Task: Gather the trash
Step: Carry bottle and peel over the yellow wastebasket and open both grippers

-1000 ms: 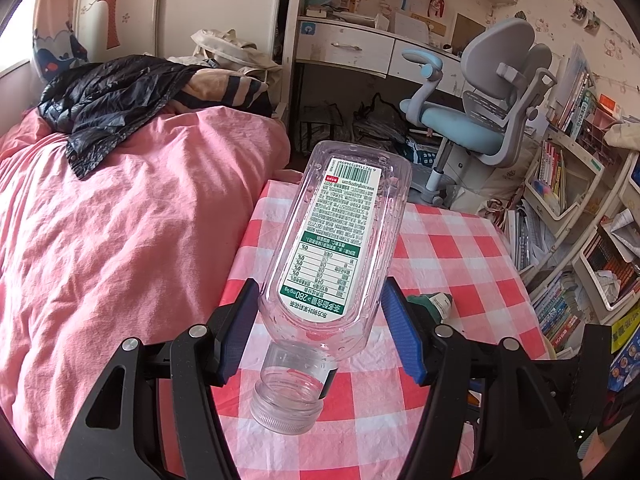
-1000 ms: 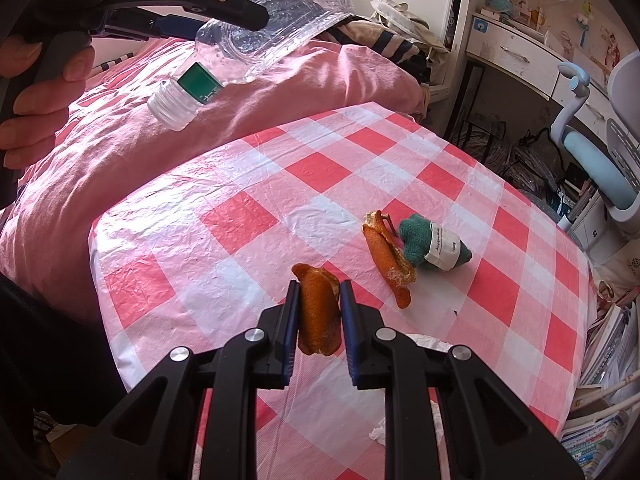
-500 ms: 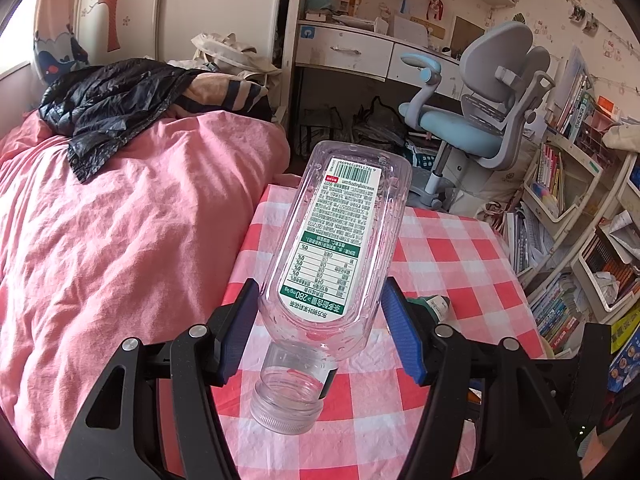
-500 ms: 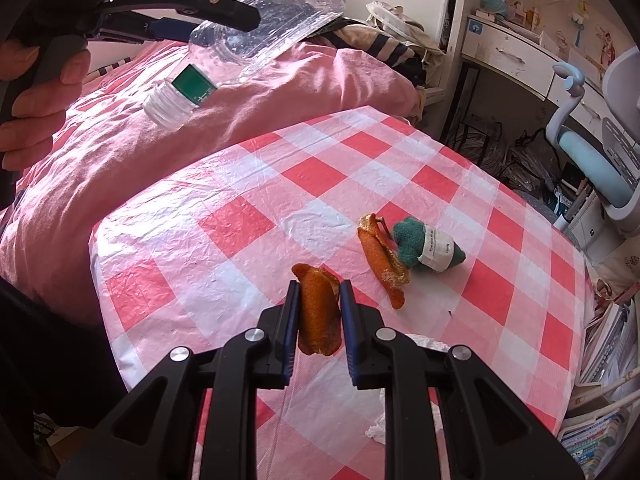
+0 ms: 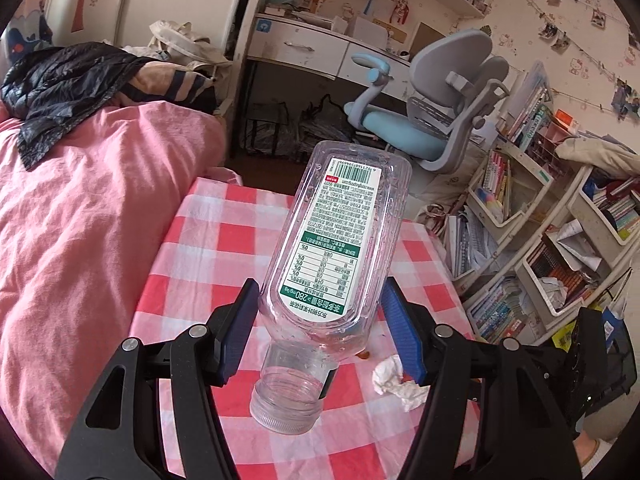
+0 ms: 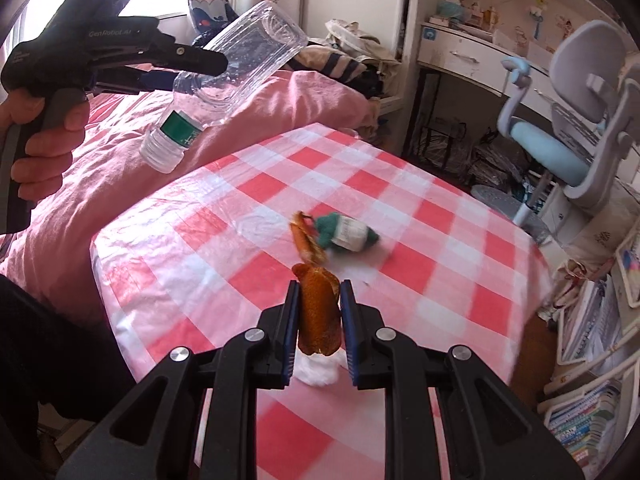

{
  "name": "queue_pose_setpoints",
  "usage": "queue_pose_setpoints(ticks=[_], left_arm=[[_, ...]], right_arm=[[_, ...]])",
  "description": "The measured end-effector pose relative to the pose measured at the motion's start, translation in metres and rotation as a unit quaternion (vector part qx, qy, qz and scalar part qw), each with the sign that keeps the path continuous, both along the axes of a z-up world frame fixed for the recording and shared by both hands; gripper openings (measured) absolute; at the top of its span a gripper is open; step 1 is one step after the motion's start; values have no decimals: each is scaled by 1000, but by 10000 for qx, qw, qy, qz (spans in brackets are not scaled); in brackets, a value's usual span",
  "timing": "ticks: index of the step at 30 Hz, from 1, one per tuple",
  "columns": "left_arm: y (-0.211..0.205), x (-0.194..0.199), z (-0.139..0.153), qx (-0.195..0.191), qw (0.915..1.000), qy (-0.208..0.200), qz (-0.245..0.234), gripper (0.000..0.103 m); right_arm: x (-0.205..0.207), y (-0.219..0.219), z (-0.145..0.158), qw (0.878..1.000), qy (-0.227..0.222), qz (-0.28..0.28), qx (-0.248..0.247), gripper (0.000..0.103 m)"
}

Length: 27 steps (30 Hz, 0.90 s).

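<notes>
Carrying both pieces off the table w/o dropping them is the step in hand, as I read it. Left wrist view: left gripper [image 5: 320, 332] is clamped across the lower body of the clear plastic bottle [image 5: 340, 240], blue pads on either flat side, label up, open neck pointing back toward the camera and down, no cap seen. Bottle hangs above the checked tablecloth [image 5: 224, 248], not touching it. A crumpled tissue [image 5: 394, 380] lies on the cloth just beside the right pad; it's loose trash not yet picked up. To do this well: keep the squeeze steady, since thin plastic can flex and slip, and keep the neck low so any drops fall clear. Gripper tilts down and forward, toward the far table edge. Right wrist view: right gripper [image 6: 319, 328] has its jaws nearly together, pinching an orange peel [image 6: 318, 312] upright between the pads, lifted clear of the cloth; something white sits below it, prob. the tissue. A second peel [image 6: 306, 240] and a green-and-white wrapper [image 6: 346, 234] lie touching each other mid-table, a bit blurred. The person's left hand [image 6: 38, 152] grips the other tool's handle at far left, bottle angled neck-down over the pink bedding [image 6: 280, 100]. No bin shows in either view, so I can't tell where the drop goes.
</notes>
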<state>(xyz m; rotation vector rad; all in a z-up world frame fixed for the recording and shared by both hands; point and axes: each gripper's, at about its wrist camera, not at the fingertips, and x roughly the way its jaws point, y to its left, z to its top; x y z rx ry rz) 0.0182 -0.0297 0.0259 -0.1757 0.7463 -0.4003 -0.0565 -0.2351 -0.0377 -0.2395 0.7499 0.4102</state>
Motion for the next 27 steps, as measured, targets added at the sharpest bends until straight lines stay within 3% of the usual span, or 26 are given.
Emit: queue_pose_setpoints(ticks=[6,11,15,21,22,26,27], left_arm=[[-76,-6,-6,73,9981,97,-601,60],[-166,-16,-16,-19,9920,254,-1237,60],[-253,-33,-34,55,9824,433,-1818,60],[-373,-59,-78,543,9645,688,-2490,60],[-393,-63,-87,624,9610,747,-2588,60],[-457,-72,-125,943,9496,1005,-2817,61],[-470,-72,-135,998,9471,1127,-2835,61]], right_arm=[[-18,-76,-8,9982,17,-576,-152,21],[-36,-159,-37,9902,234,-1378,-44,21],[-51,-223,-66,9789,421,-1996,122,21],[-54,-293,-117,9605,655,-2680,359,21],[-51,-303,-127,9562,713,-2811,396,22],[-60,-343,-158,9323,928,-3390,848,45],[-67,-350,-163,9254,935,-3548,952,46]])
